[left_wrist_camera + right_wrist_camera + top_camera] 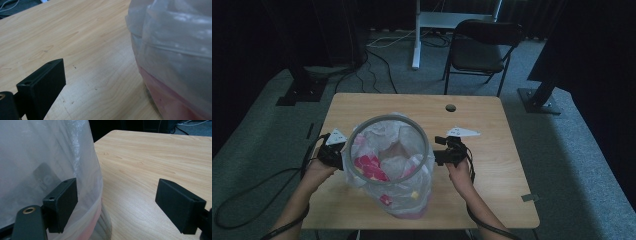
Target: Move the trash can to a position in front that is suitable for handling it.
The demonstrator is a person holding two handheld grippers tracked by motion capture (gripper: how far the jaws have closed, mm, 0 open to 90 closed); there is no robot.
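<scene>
left tool [332,150]: at the bin's left side, just under the rim. Its own view shows one black jaw, low left, over bare wood; the other jaw is out of frame, so can't tell how wide it stands. Nothing visibly held.
right tool [117,205]: jaws wide apart, nothing clamped. One jaw rests against or just in front of the bag film, the other hangs over bare desk. From above it sits at the bin's right side, near the rim.
bin [388,165]: round, grey ring rim, mid-desk towards the near edge, between the two tools. Appears to lean towards the camera, though that may just be the angle.
bag [47,157]: thin translucent plastic liner, folded over the rim and draping down the outside in loose wrinkles. A pink layer shows through low down.
contents [368,166]: crumpled white wrap plus pink and yellow scraps, loosely piled. Probably light.
handling: film is soft, slick and tears easily. It should stretch rather than carry load, so a pinch on a single layer risks slipping or ripping.
where to grab: best bet is the doubled film at the rim fold, one tool per side, opposite each other. The ring is the only stiff part if the whole bin has to move.
desk [75,45]: light wood grain, smooth, flat, a few small dark specks. Low friction, so a light bin may skid if pushed from one side.
</scene>
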